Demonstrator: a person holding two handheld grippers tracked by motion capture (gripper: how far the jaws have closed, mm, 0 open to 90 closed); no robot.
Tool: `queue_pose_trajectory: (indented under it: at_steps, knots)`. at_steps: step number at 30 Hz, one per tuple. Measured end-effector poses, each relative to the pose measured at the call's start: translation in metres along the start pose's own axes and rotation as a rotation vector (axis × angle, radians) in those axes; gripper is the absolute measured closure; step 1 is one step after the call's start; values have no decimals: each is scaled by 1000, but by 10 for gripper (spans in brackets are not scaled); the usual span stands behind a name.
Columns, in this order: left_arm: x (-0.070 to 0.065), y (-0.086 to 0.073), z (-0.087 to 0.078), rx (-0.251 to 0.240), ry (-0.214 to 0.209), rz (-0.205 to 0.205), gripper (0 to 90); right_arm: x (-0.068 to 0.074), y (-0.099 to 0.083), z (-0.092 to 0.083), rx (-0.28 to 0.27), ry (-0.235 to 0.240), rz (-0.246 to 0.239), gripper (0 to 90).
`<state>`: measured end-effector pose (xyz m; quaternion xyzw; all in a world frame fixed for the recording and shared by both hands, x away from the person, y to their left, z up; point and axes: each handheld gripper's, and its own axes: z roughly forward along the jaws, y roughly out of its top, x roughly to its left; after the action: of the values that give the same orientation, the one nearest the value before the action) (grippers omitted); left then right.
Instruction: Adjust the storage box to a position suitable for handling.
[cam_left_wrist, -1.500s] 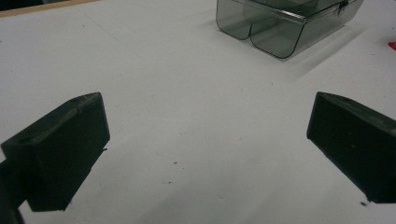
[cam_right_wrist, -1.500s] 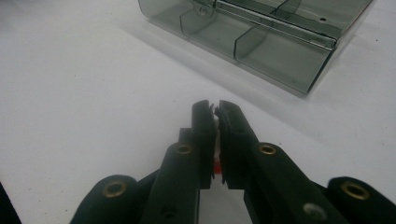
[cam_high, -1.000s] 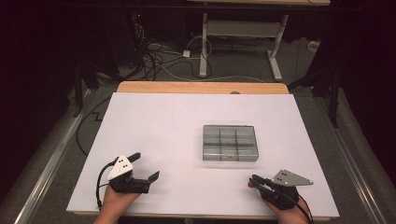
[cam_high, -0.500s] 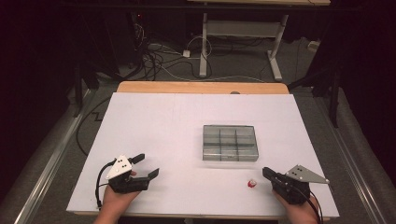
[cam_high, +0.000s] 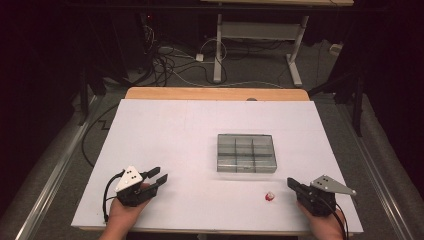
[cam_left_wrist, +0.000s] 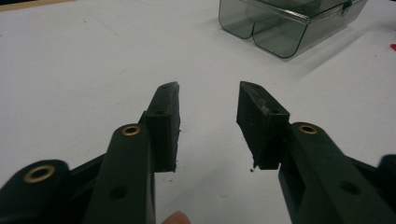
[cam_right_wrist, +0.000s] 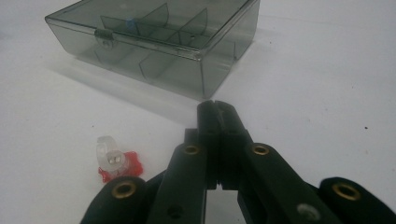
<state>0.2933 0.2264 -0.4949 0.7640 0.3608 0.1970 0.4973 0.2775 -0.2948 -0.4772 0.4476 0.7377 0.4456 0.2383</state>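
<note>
A smoky clear compartment box (cam_high: 246, 152) with its lid down lies right of the table's middle; it also appears in the left gripper view (cam_left_wrist: 289, 23) and the right gripper view (cam_right_wrist: 159, 42). A small red and clear piece (cam_high: 270, 196) lies loose on the white table, just left of my right gripper (cam_high: 292, 184). That gripper (cam_right_wrist: 217, 107) is shut with nothing in it, and the piece (cam_right_wrist: 114, 161) rests beside its jaws. My left gripper (cam_high: 159, 175) sits near the front left. Its jaws (cam_left_wrist: 209, 93) have just been closing, still apart, with bare table between them.
The white table top (cam_high: 190, 130) has a wooden strip (cam_high: 215, 93) along its far edge. Cables and a desk frame (cam_high: 255, 35) lie on the dark floor beyond. A tiny blue item (cam_right_wrist: 130, 21) shows inside the box.
My right gripper has slid to the right, and the red and clear piece now lies uncovered to its left. The left gripper's jaws have narrowed while that hand stayed put.
</note>
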Motion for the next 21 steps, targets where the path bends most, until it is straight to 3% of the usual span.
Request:
queue_pose_trajectory:
  at_steps: [2,3,12,21]
  knots:
    - [0,0,0,-2,5,-5,627,0,0,0,-1,1,1,900]
    - [1,0,0,-7,18,-18,687,-1,0,-1,-5,-2,-1,900]
    - [3,0,0,0,7,-42,876,-1,0,-4,-29,-3,-11,900]
    - [3,0,1,8,6,-37,876,0,2,-2,-38,15,-18,900]
